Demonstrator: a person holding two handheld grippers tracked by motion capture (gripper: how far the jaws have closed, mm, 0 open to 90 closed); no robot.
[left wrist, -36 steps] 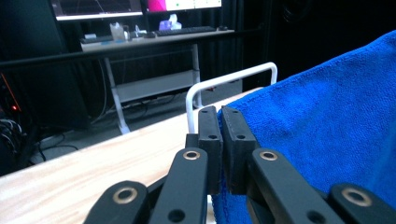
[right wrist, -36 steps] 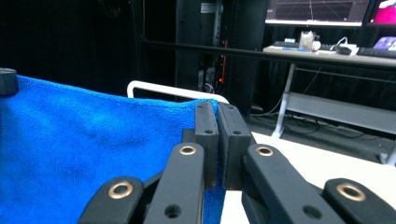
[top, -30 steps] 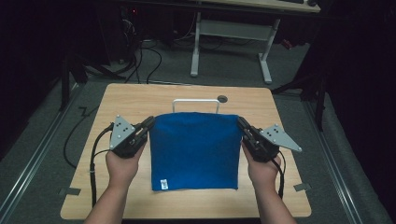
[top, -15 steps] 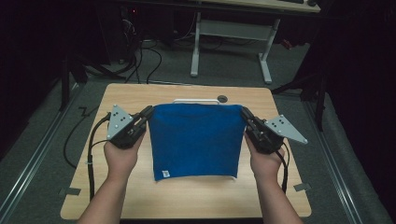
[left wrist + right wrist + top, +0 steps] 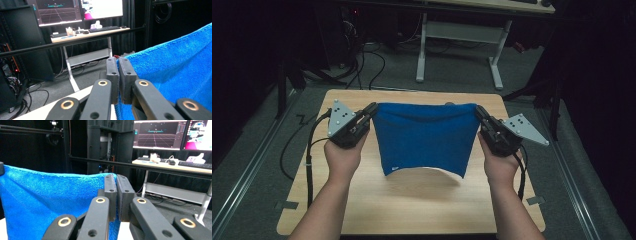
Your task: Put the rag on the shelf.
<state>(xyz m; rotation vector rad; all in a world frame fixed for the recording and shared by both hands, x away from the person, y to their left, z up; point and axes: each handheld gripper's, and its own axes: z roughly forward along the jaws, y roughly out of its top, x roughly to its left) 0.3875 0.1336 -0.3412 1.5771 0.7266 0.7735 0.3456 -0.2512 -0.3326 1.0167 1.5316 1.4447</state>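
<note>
Since a second ago both grippers have risen and carried the blue towel [image 5: 424, 137] up off the table [image 5: 412, 210] — earlier it lay flat, now it hangs like a curtain, its lower edge just above the wood. The left gripper [image 5: 371, 109] pinches the far-left corner, jaws clamped on the cloth with no gap in the left gripper view; the right gripper [image 5: 478, 112] is closed the same way on the far-right corner. Between them the top edge sags slightly. Lifting looks done; what is left, as I judge it, is the fold or relaying — bringing the held edge over and setting the towel down flat. No fold shows yet.
</note>
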